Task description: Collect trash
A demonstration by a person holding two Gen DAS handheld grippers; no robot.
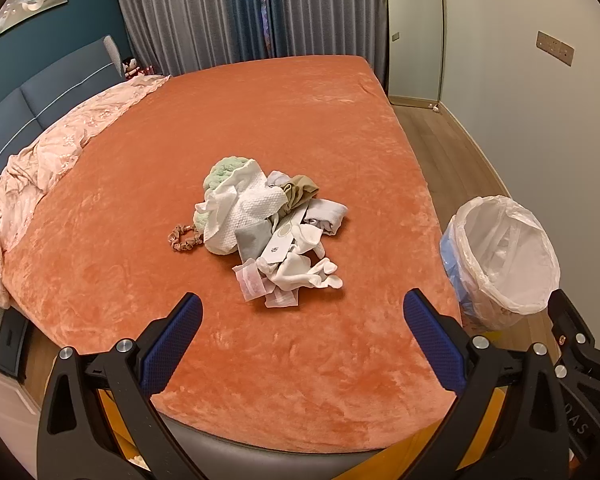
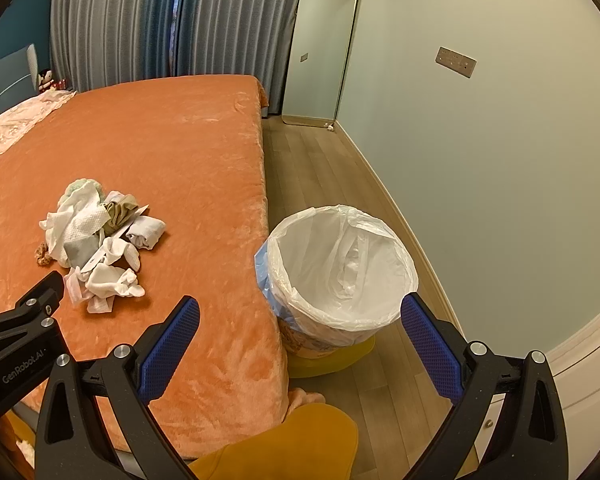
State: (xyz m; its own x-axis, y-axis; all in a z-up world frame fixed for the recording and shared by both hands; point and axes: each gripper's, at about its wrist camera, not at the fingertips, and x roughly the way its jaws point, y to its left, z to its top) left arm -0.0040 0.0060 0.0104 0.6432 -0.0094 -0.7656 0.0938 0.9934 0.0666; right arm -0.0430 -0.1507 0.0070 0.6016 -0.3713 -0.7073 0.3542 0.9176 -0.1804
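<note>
- The trash pile [image 1: 272,232] lies straight ahead of my left tongs [image 1: 302,320], gaping empty, nearer than the right.
- My right tongs [image 2: 300,326], also spread empty, face the lined bin [image 2: 340,264] beside the bed [image 2: 204,152].

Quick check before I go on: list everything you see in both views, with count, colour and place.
pile of tissues, wrappers and cloth bits: one heap, mostly white with grey, tan and pale green, middle of the bed
scrunchie: one, pinkish brown, touching the pile's left edge
bed cover: one, orange plush, over the whole bed
quilt: one, pale pink, bunched along the headboard side
trash bin: one, white liner with blue beneath, on the floor beside the bed; looks empty
mirror: one, gold frame, leaning in the far corner
curtains: grey, drawn, far wall
wall switch panel: one, brass, right wall
left gripper: jaws open, holding nothing
right gripper: jaws open, holding nothing
</note>
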